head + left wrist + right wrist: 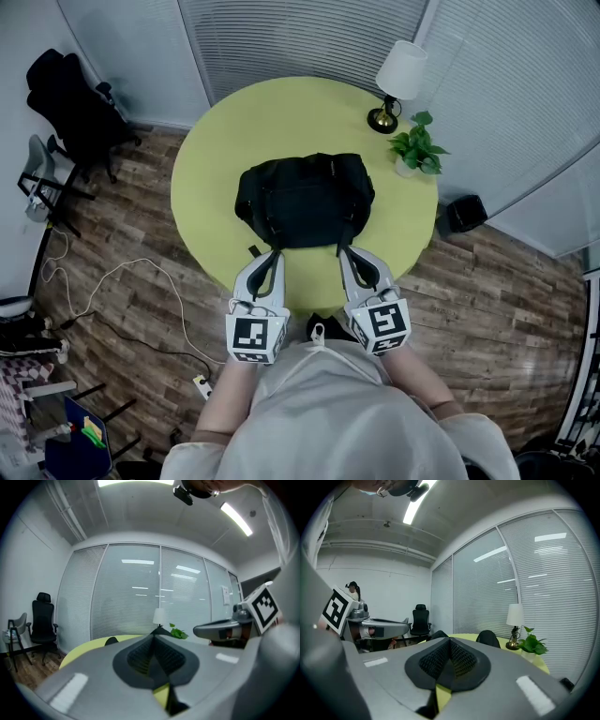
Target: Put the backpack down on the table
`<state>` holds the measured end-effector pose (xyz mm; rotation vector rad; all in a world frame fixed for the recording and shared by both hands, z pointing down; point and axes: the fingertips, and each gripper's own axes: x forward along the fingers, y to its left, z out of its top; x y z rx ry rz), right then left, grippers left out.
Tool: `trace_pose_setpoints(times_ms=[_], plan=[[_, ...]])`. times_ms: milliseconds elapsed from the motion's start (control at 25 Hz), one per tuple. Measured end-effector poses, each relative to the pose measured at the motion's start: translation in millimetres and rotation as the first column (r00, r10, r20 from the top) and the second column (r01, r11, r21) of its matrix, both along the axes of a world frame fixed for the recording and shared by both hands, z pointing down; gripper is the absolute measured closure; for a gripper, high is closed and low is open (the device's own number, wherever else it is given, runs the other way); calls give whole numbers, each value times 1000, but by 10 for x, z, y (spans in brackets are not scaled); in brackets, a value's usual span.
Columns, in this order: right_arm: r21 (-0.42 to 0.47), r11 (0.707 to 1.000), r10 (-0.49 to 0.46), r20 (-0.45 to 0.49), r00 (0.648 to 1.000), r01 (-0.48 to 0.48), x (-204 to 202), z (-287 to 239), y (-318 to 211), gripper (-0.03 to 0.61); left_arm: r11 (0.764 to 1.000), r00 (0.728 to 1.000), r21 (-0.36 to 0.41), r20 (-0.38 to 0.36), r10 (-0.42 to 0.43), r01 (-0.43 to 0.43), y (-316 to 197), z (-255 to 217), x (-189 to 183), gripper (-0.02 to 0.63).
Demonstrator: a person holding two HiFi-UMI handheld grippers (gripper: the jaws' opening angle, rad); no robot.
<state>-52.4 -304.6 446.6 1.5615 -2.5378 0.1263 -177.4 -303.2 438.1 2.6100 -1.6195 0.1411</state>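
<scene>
A black backpack [305, 200] lies flat on the round yellow-green table [216, 150], near its front half. My left gripper [271, 255] is at the backpack's near left corner, beside a dangling strap [254, 251]. My right gripper [346, 253] is at the near right corner. Both point level over the table edge toward the backpack. In the left gripper view the left gripper [153, 637] has its pads pressed together, and I see nothing between them. The right gripper [450, 641] looks the same in its own view. Past both tips only the top of the backpack [488, 638] shows.
A white-shaded lamp [398, 80] and a small potted plant [417, 145] stand at the table's far right edge. A black office chair [75, 103] is at the far left. White cables [141, 281] and a power strip [200, 384] lie on the wood floor. A black box [464, 214] sits to the table's right.
</scene>
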Motion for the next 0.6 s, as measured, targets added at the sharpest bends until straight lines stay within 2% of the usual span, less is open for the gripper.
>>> trace_pose_setpoints(times_ms=[80,600], plan=[[-2,1000,-2,1,1000,2,4,10,-20,580,1000,1000,-2,19,8,-8,-18,26,32,606],[-12,1000,17,4,1000,-17,106,51,-216,580,1000,1000,-16,20,12,-12,-194,45,104,607]])
